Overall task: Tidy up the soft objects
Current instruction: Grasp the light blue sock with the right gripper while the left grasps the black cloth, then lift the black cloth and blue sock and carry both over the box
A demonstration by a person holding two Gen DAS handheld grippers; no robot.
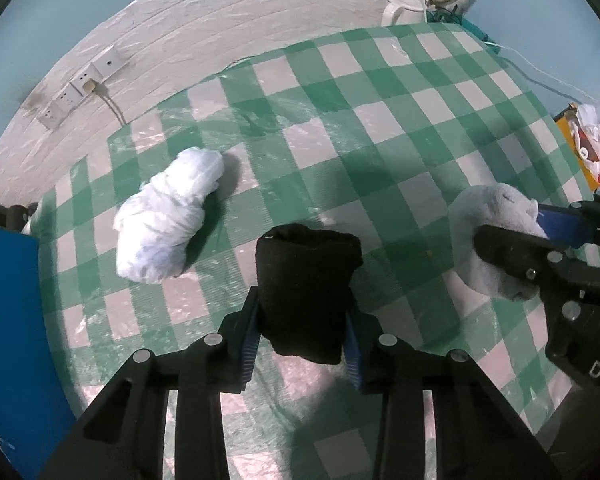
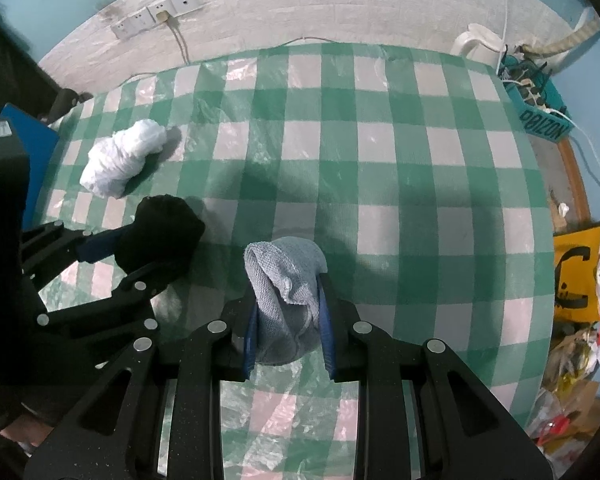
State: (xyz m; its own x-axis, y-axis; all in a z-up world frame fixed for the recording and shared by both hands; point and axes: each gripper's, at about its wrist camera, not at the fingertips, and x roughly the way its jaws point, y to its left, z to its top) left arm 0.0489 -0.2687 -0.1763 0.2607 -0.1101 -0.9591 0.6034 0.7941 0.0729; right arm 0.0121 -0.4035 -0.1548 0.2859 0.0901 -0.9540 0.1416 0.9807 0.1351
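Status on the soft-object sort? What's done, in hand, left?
Done: nothing visibly sorted yet. In hand: left gripper is clamped on the black rolled sock; right gripper is clamped on the grey rolled cloth. Left: white bundle lies untouched on the checked tablecloth.

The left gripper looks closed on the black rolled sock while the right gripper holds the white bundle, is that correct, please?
Not quite. The left gripper is closed on the black rolled sock, but the right gripper holds the grey rolled cloth, as the right wrist view shows. The white bundle lies loose on the checked tablecloth.
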